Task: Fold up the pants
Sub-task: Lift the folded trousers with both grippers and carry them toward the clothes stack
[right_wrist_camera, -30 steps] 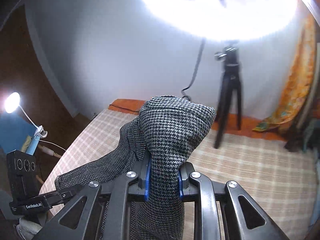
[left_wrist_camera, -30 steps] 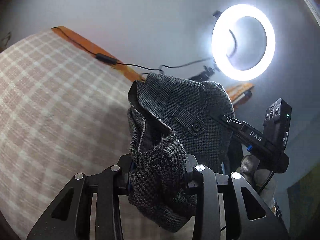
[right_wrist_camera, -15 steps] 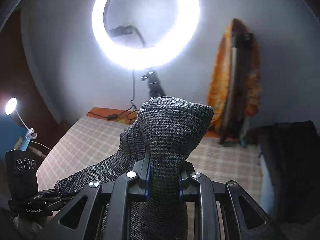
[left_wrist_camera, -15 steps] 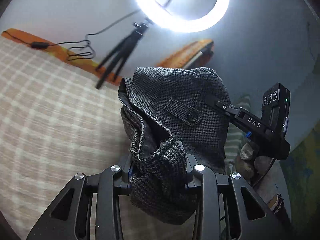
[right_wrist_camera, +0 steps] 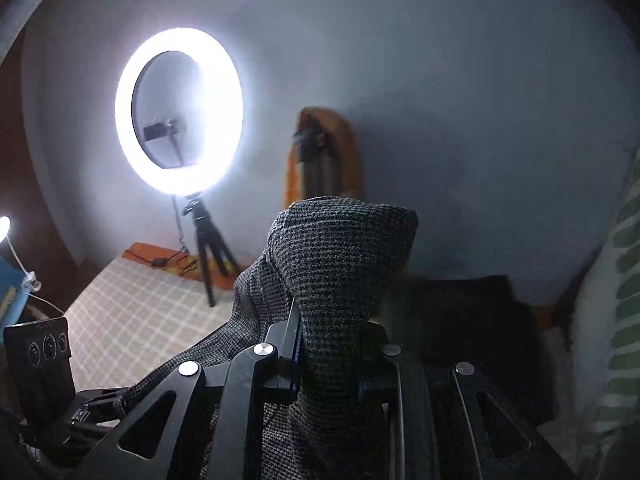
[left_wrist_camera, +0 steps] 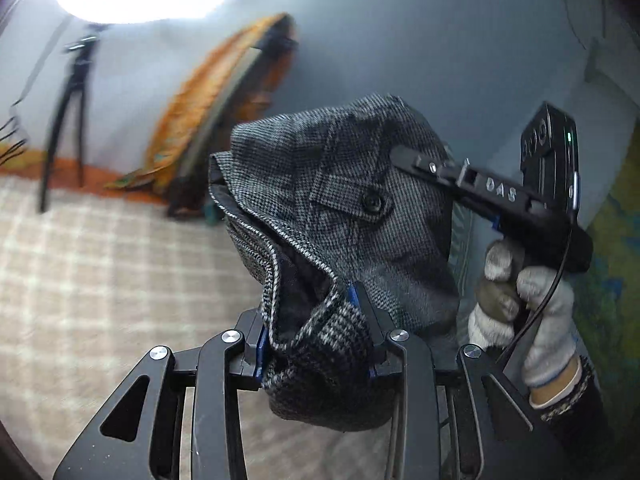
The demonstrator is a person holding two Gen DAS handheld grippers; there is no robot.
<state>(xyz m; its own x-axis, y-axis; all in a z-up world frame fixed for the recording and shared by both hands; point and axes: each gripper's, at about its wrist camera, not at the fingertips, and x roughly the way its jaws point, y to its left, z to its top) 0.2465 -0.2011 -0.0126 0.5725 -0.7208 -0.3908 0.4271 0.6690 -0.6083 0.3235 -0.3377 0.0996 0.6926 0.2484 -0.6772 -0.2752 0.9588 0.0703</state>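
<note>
Between the fingers of the left gripper [left_wrist_camera: 316,344] a bunched edge of the grey houndstooth pants [left_wrist_camera: 340,216] was pinched tight, the cloth held above the checked bedspread [left_wrist_camera: 100,272]. Just beyond, a buttoned pocket flap [left_wrist_camera: 352,204] faced the camera (button fastened). The right gripper [right_wrist_camera: 332,356] likewise clamped a fold of the pants [right_wrist_camera: 340,256], which rose in a peak past its fingers; in the left view a gloved hand [left_wrist_camera: 524,300] held its handle. Farther off stood a tripod [right_wrist_camera: 208,248] carrying a lit ring light [right_wrist_camera: 180,112], with an orange cloth [right_wrist_camera: 348,144] hanging against the wall.
</note>
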